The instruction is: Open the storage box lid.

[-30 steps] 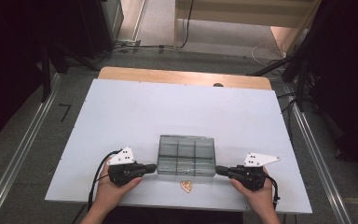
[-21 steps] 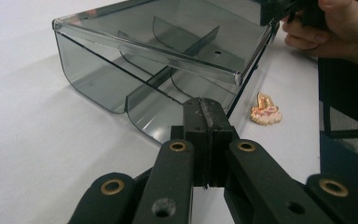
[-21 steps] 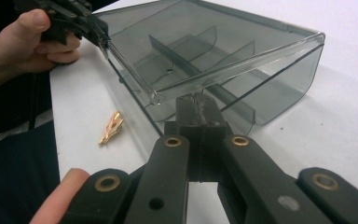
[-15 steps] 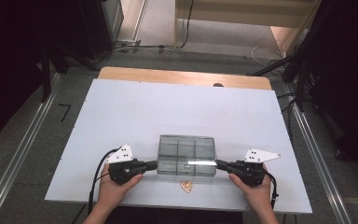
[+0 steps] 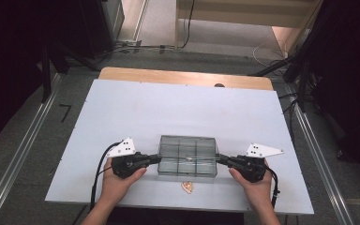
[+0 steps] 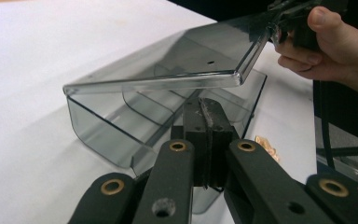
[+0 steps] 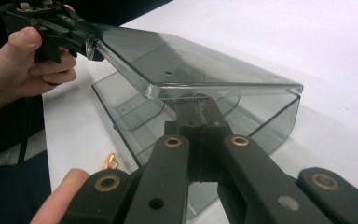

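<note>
Smoky clear plastic is the story here: a compartment box (image 5: 187, 161) sits close to the near edge of the white bench (image 5: 136, 112), about midway along it, and the hinged lid (image 6: 168, 60) is tilted up at the front while the rear edge stays down on the box.

Nearest the person, a small tan scrap (image 5: 187, 187) lies on the bench just in front of the box, apart from it.

Then the hands. The left gripper (image 5: 155, 158) comes in from the left end of the box, its fingers (image 6: 193, 135) drawn fully together; they sit right under the raised lid's near corner, and whether they pinch its rim or merely prop it I cannot tell for sure. The right gripper (image 5: 221, 159) mirrors it at the right end, fingers (image 7: 186, 126) likewise pressed together beneath the lid's lip. In each gripper view the other gripper's tip meets the lid's far front corner.

So the step in hand looks like opening the box, lid part-way up, dividers visible inside and the compartments seemingly empty.

The next move, I judge, calls for both ends rising evenly and swinging back toward the far edge of the bench, so the lid turns on its hinge without twisting or dragging the light box along.
</note>
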`<act>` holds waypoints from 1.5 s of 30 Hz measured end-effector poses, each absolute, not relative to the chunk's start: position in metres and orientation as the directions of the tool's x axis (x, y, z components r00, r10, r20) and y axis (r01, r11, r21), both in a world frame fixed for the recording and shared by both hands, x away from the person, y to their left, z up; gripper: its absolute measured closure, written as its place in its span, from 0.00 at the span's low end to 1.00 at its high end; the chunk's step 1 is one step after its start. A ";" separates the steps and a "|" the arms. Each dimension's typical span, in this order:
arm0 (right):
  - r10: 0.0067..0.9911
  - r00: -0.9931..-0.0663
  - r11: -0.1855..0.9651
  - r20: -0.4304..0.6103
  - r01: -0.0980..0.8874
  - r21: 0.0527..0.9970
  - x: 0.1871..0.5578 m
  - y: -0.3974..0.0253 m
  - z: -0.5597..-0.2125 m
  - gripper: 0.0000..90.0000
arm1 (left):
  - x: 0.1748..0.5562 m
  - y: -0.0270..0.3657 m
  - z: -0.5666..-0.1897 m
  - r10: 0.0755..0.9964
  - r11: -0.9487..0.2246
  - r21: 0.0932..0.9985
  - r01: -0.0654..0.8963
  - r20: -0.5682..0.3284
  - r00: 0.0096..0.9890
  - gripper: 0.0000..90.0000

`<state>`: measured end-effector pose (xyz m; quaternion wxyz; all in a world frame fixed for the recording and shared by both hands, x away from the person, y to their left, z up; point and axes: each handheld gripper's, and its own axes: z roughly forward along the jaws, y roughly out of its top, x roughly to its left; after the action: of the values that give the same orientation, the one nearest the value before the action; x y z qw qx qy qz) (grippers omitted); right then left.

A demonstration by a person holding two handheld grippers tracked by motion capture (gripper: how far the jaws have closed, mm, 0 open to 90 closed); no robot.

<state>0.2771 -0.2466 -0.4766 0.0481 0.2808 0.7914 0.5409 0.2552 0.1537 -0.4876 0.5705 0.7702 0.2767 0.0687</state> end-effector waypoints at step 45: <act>0.548 -0.813 0.224 0.194 0.366 0.903 0.319 -0.232 -0.444 0.98 | 0.326 0.138 -0.488 0.618 -0.079 0.904 0.420 -0.287 0.732 0.48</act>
<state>0.3191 -0.2320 -0.4439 0.0830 0.2939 0.7779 0.5492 0.3265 0.1378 -0.4884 0.5779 0.7294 0.3559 0.0855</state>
